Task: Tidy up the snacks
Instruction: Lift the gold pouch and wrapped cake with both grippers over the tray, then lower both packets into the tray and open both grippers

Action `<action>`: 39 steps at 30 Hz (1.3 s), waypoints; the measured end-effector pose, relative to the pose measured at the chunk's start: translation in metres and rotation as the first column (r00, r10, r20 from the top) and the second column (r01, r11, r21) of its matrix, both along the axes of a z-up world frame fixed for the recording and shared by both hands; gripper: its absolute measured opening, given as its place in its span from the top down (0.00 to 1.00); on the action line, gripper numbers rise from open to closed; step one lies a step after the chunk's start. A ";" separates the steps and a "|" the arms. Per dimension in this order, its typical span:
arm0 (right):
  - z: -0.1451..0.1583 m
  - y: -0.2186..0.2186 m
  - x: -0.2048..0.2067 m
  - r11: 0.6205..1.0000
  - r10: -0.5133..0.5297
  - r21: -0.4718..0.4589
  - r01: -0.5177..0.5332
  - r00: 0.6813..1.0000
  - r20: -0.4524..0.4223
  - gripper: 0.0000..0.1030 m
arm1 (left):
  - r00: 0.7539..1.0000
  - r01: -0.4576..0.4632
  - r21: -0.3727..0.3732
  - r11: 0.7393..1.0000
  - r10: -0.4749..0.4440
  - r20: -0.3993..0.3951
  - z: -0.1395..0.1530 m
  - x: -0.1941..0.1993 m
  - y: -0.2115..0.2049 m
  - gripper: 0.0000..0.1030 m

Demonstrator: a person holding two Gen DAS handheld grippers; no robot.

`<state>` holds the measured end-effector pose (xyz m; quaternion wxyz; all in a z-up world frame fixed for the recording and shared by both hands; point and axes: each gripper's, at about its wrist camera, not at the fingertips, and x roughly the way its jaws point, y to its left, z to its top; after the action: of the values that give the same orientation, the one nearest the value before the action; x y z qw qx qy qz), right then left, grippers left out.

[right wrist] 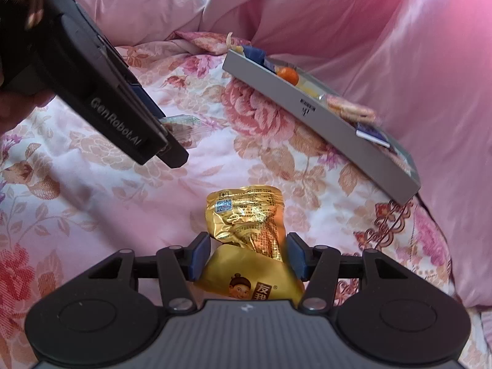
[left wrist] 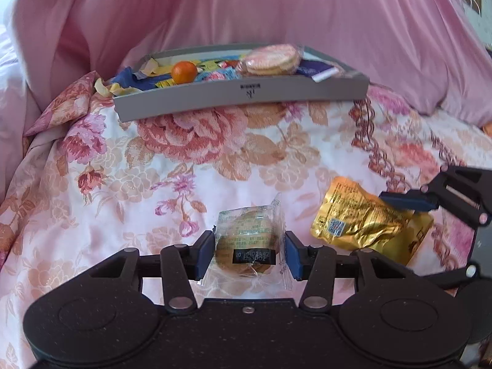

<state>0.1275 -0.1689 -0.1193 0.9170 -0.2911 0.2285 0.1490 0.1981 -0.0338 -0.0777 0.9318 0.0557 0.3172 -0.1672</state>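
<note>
Tray: shallow grey cardboard tray (left wrist: 240, 92) at twelve o'clock holds a small orange fruit (left wrist: 184, 72), round pink-cream biscuits (left wrist: 272, 59) and assorted wrappers.
Left gripper (left wrist: 249, 253): fingers clamp a clear-wrapped round pastry (left wrist: 247, 240).
Right gripper (right wrist: 247, 256): fingers pinch a crinkled gold foil snack pouch (right wrist: 249, 218).
Surface: floral bedspread (left wrist: 172, 166), pink pillows behind.

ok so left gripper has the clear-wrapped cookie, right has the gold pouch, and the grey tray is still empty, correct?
Not quite: the grey tray is not empty. The left wrist view shows an orange, wrapped sandwich cookies and other packets in it. The rest stands.
</note>
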 end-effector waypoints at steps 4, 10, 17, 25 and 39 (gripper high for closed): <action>0.005 0.000 -0.001 1.000 0.004 0.007 -0.004 0.999 0.044 0.43 | 0.999 -0.038 -0.040 0.998 0.039 0.021 0.009 0.002 0.006 0.51; 0.012 -0.002 -0.003 1.000 0.004 0.017 -0.006 0.994 0.109 0.43 | 0.989 -0.114 -0.069 0.991 0.120 0.083 0.028 0.010 0.015 0.51; 0.033 0.002 0.002 1.000 0.018 -0.010 -0.016 0.968 0.250 0.43 | 0.965 -0.203 -0.099 0.974 0.216 0.147 0.059 0.032 0.029 0.51; 0.081 0.006 0.055 0.999 0.001 0.049 -0.020 0.935 0.355 0.43 | 0.941 -0.273 -0.113 0.955 0.290 0.174 0.099 0.092 0.033 0.50; 0.119 0.012 0.175 0.997 -0.012 0.070 -0.012 0.947 0.321 0.43 | 0.929 -0.328 -0.119 0.937 0.343 0.142 0.112 0.197 0.047 0.50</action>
<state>0.3030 -0.1571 0.0000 0.9517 -0.2785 0.0707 0.1077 0.3951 0.0129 0.0343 0.9707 -0.0294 0.2380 -0.0150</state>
